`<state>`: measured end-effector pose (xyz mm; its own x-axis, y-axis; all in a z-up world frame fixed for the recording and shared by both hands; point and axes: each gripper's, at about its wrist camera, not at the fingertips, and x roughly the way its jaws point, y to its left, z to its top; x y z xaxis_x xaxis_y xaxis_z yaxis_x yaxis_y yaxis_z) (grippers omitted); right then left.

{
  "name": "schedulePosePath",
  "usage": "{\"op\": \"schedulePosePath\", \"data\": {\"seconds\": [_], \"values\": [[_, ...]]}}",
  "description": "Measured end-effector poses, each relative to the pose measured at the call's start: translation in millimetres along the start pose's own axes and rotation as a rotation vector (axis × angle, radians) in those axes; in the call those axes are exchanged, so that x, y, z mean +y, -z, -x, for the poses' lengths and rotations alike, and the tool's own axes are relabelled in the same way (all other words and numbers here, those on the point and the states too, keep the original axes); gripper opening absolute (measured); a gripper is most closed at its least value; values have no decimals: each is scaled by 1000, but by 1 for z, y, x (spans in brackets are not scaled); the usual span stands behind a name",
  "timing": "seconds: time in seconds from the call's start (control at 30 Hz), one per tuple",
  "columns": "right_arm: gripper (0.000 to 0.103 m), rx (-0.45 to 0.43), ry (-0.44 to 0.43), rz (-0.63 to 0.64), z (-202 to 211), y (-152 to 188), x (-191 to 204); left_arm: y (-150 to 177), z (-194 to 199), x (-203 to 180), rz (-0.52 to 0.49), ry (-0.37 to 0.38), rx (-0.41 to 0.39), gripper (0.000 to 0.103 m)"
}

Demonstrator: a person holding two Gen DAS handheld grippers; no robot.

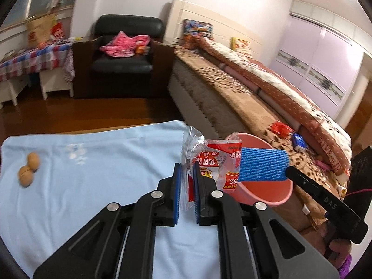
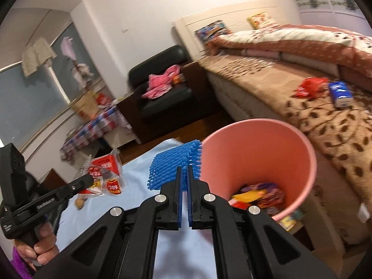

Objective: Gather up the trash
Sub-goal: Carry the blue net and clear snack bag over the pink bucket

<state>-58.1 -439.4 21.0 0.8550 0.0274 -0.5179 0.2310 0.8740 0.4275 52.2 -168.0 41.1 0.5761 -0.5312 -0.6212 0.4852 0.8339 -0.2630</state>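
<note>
My left gripper [image 1: 186,166] is shut on a clear plastic snack wrapper [image 1: 210,160] with red and white print, lifted above the light blue cloth [image 1: 93,174]. My right gripper [image 2: 184,171] is shut on a blue foam net sleeve [image 2: 176,162], held just left of the pink bin's rim. The pink bin [image 2: 262,148] stands between the cloth-covered table and the bed, with several colourful wrappers [image 2: 258,196] at its bottom. In the left wrist view the blue foam net [image 1: 262,165] hangs in front of the pink bin [image 1: 267,193]. The left gripper [image 2: 91,180] with the wrapper [image 2: 107,174] shows at the left of the right wrist view.
Two walnuts [image 1: 28,169] lie at the cloth's left side. A bed [image 1: 232,88] with a brown patterned blanket runs along the right, bearing a red wrapper [image 2: 310,86] and a blue box [image 2: 340,93]. A black armchair [image 1: 125,53] with pink cloth stands behind.
</note>
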Motion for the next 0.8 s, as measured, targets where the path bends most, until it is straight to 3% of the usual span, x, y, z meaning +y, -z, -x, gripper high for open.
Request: {"op": "schedulePosePath", "data": {"seconds": [0.4, 0.8], "values": [[3, -25, 193, -1, 2, 3, -47, -2, -55, -65, -102, 36, 63, 9], [3, -4, 266, 13, -14, 8, -68, 6, -104, -103, -182, 30, 134, 9]]}}
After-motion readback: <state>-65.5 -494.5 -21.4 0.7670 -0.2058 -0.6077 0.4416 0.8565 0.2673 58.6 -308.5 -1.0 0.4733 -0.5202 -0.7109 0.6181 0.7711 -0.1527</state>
